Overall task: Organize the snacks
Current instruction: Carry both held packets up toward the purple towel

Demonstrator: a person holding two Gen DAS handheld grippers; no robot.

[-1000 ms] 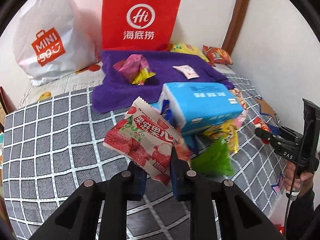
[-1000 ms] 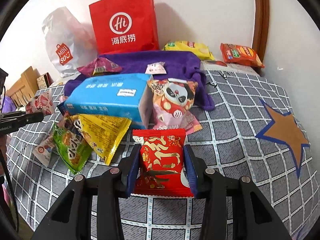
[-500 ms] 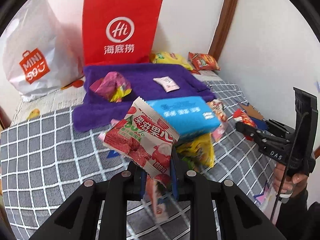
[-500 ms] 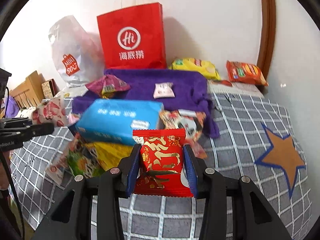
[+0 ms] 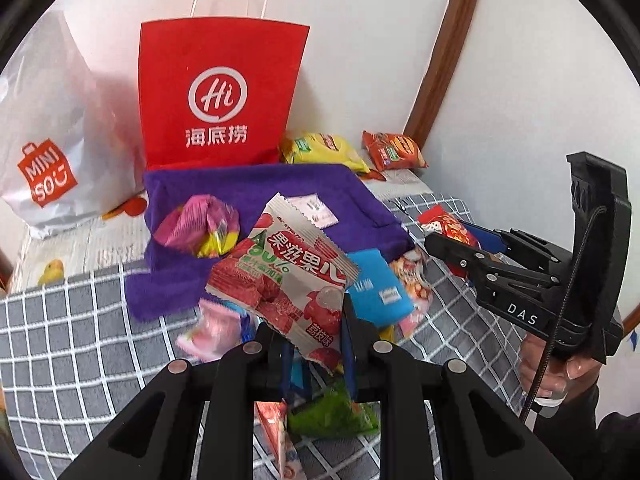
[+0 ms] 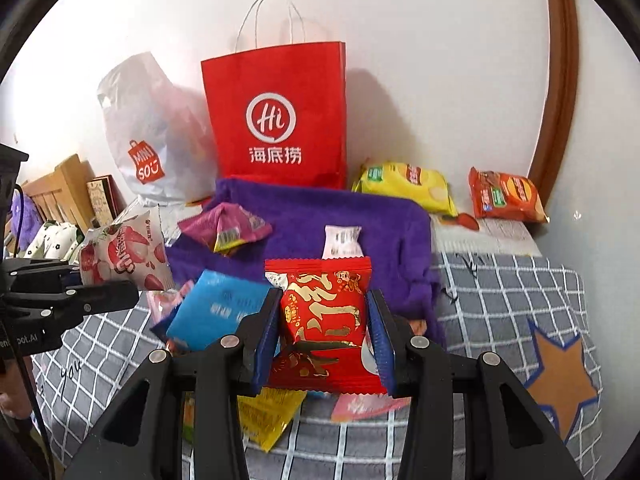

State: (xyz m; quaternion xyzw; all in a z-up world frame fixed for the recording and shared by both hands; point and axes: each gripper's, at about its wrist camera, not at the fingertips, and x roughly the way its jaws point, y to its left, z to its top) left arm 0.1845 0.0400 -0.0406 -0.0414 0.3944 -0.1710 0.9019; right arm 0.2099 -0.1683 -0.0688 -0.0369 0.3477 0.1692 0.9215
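My left gripper [image 5: 312, 344] is shut on a white and red lychee snack packet [image 5: 288, 280] and holds it above the snack pile. It also shows in the right wrist view [image 6: 120, 256]. My right gripper [image 6: 324, 340] is shut on a red and gold snack packet [image 6: 326, 320], lifted above the bed; it also shows in the left wrist view [image 5: 448, 228]. A purple towel [image 5: 256, 196] lies behind with a pink packet [image 5: 200, 228] and a small white packet [image 5: 316, 210] on it. A red paper bag [image 6: 276, 120] stands at the wall.
A blue tissue pack [image 6: 216, 312] lies on a pile of yellow, green and pink snack bags on the grey checked bedspread [image 6: 500, 296]. A white Miniso bag [image 6: 148, 132] stands left of the red bag. Yellow [image 6: 404, 188] and orange [image 6: 508, 198] chip bags lie by the wall.
Both grippers have risen and moved toward the towel and bags with their packets still held. The pile now sits lower in both views.
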